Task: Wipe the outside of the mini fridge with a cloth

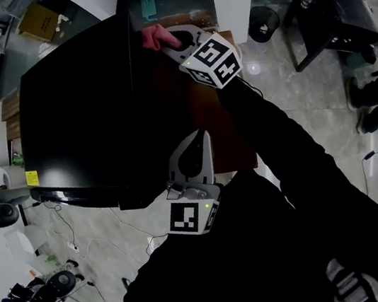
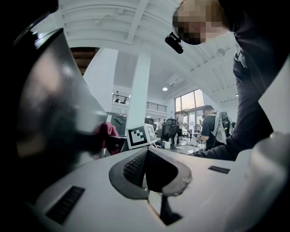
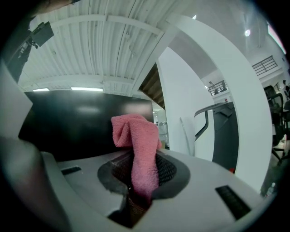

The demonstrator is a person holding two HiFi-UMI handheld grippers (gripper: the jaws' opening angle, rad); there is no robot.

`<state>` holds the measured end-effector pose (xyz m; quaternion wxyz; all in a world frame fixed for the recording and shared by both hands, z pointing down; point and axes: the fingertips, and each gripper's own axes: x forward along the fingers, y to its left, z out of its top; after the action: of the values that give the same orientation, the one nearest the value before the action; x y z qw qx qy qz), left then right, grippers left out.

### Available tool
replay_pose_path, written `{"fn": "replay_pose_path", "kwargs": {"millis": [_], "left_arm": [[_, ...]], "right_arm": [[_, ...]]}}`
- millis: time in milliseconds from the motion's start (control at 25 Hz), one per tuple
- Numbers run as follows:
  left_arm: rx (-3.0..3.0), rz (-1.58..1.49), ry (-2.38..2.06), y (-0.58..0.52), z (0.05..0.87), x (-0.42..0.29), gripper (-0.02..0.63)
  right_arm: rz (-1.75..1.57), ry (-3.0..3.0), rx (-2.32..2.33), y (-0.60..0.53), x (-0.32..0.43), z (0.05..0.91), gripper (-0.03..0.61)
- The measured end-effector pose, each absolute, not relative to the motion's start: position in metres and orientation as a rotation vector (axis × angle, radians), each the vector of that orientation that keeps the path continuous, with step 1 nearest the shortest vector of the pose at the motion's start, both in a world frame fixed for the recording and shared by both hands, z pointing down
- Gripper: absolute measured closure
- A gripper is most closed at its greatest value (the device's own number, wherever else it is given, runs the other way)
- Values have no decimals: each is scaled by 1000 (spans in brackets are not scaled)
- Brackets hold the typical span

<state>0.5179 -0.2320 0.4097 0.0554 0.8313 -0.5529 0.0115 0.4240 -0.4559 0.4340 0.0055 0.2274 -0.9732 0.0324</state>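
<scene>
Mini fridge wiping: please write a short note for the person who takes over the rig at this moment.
Left gripper: jaws together, nothing between them, beside the near right corner of the mini fridge.
Right gripper: shut on the pink cloth, at the far right edge of the fridge top.
Done: the pictures do not show which faces are already wiped.
Left: probably draw the cloth over the top and the sides; the left gripper is free to steady the fridge.

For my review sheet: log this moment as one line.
right gripper shut on pink cloth | cloth at far corner of black mini fridge | left gripper shut, empty
</scene>
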Motion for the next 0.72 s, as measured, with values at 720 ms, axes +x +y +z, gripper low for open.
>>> {"fn": "replay_pose_path", "kwargs": {"millis": [720], "left_arm": [[2621, 82, -1424, -155, 480, 515, 607]], "right_arm": [[198, -3039, 623, -237, 492, 563, 502]]}}
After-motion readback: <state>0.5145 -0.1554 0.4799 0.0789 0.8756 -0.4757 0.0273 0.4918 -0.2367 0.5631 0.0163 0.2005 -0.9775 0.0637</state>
